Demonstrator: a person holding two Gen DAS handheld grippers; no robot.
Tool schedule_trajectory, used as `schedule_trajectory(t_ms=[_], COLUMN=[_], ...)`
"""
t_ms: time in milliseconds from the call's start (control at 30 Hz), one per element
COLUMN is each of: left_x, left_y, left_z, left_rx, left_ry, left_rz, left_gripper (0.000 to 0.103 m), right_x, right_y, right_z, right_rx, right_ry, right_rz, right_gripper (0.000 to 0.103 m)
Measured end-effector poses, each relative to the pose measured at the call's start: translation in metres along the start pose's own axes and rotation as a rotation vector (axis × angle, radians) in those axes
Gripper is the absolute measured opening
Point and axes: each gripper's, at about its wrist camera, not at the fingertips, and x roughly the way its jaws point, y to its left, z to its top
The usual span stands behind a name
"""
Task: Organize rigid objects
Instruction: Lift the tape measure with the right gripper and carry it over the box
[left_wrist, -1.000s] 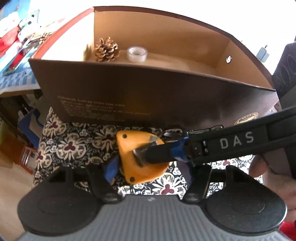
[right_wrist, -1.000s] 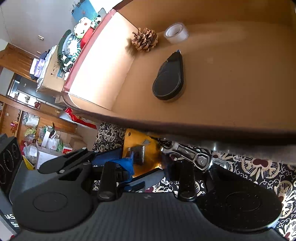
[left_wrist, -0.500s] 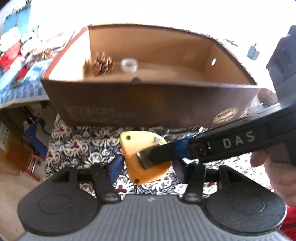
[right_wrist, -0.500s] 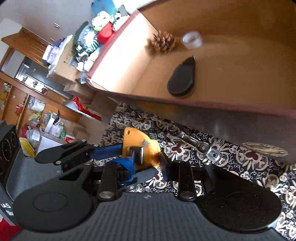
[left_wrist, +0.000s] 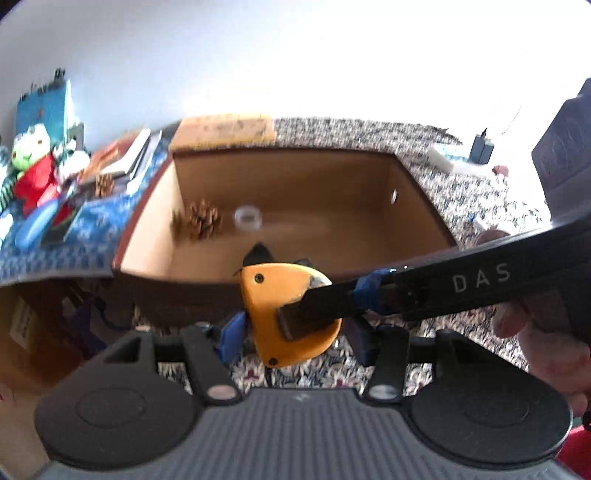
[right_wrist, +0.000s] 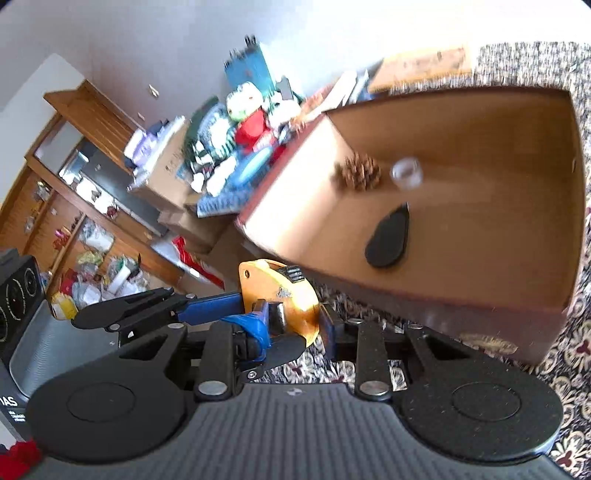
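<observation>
Both grippers are pinching one orange teardrop-shaped plastic case: right gripper across its flat faces, left gripper along its edges, above the floral tablecloth, just short of the brown cardboard box. Left view is showing the right gripper's black arm crossing the case. Only the right view is showing in full the black teardrop-shaped pad lying inside the box, near a brown pine cone and clear tape roll.
</observation>
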Motion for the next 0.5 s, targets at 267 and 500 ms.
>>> schedule_trajectory(t_ms=[267,500], left_x=[0.003,0.029], left_y=[0.001,0.02], left_z=[0.041,0.073], left_rx=[0.052,0.057], left_ry=[-0.061,-0.04], left_rz=[0.003,0.002], left_gripper=[0.053,0.053], right_x=[-0.009,0.01], right_y=[0.001,-0.01], right_z=[0.032,0.064], right_rx=[-0.038,-0.046], right_ry=[-0.102,-0.117], right_rz=[-0.018,-0.036], right_gripper=[0.012,0.012])
